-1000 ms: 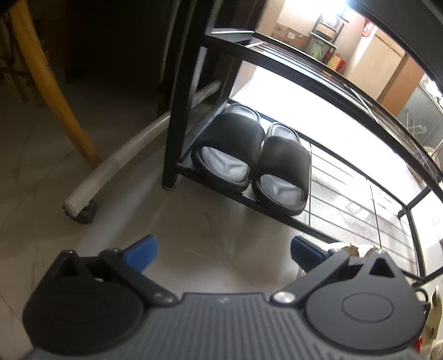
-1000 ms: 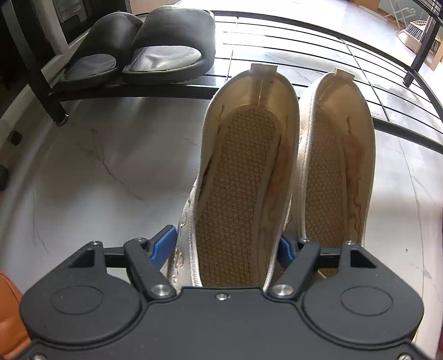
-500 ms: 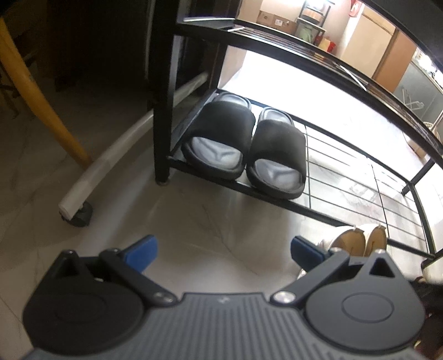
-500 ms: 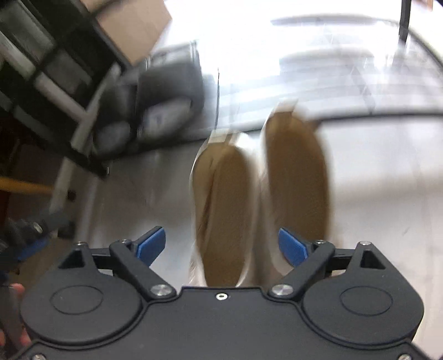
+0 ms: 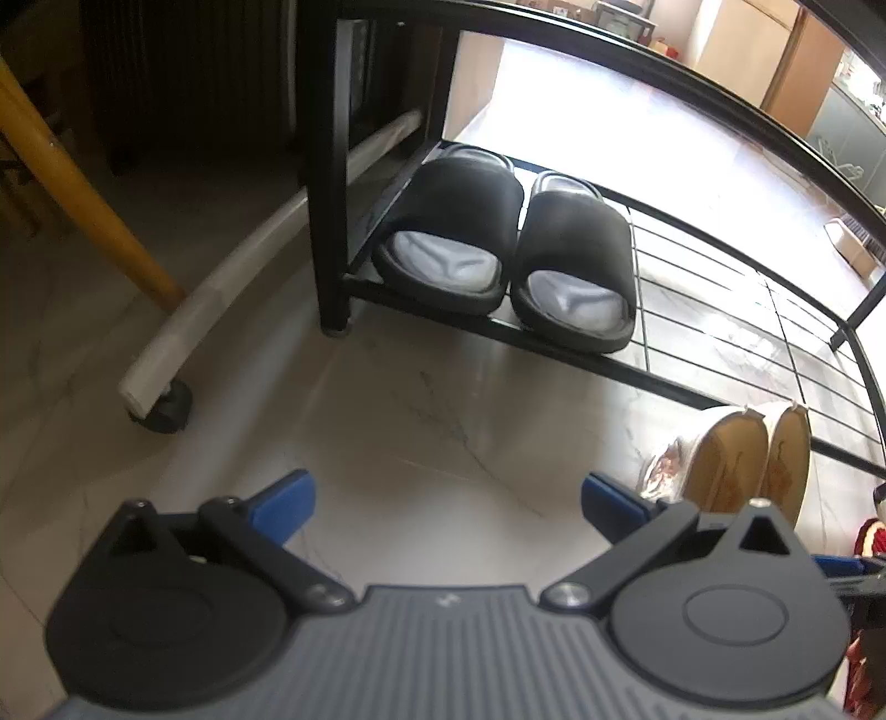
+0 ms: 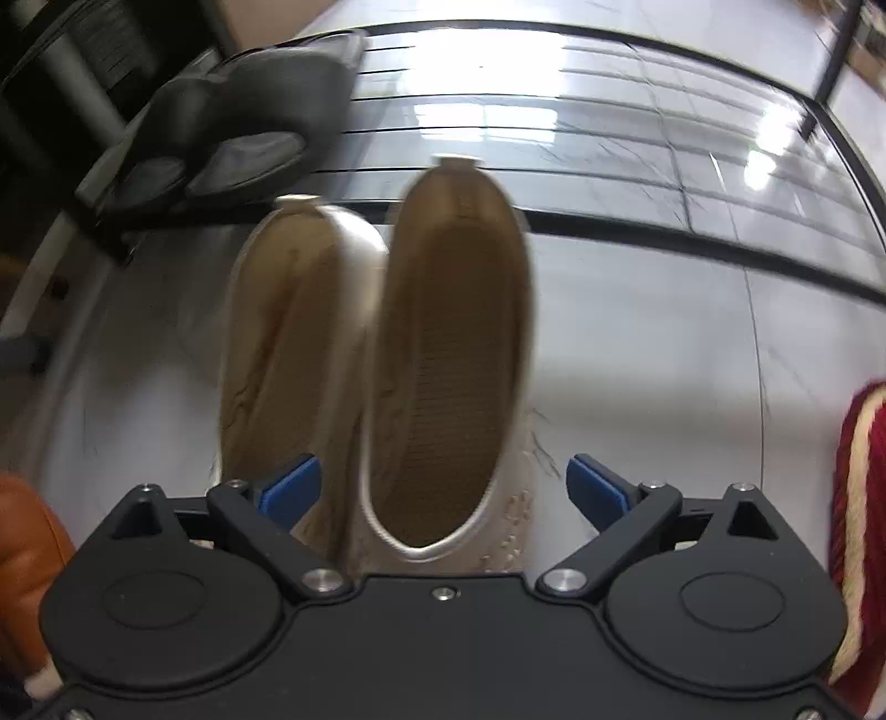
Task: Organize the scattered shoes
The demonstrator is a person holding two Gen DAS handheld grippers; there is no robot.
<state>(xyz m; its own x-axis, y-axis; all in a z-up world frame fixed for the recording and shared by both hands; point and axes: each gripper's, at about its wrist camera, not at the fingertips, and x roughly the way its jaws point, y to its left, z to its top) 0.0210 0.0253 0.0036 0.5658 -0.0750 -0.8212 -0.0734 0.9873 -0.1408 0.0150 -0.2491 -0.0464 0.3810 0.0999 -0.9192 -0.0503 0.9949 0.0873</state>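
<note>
Rack of black metal bars [image 5: 714, 327]: low shelf holds black slide sandals [image 5: 504, 260] at left end, rest bare. White canvas sneakers with tan insoles [image 6: 376, 365] on pale floor just before it, long axes pointing at shelf. Right gripper [image 6: 443, 487] nearest, jaws spread around heels, not pinching. Left gripper [image 5: 446, 498] spread, empty.

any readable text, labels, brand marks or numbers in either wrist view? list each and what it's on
None can be read.
White sneakers: faint marks on the side near the lace eyelets, too blurred to read.
Black slides: raised shape on the grey footbed, no letters visible.
Cardboard boxes beyond the shoe rack: too small and washed out to show any print.
Left gripper and right gripper: no visible markings.
</note>
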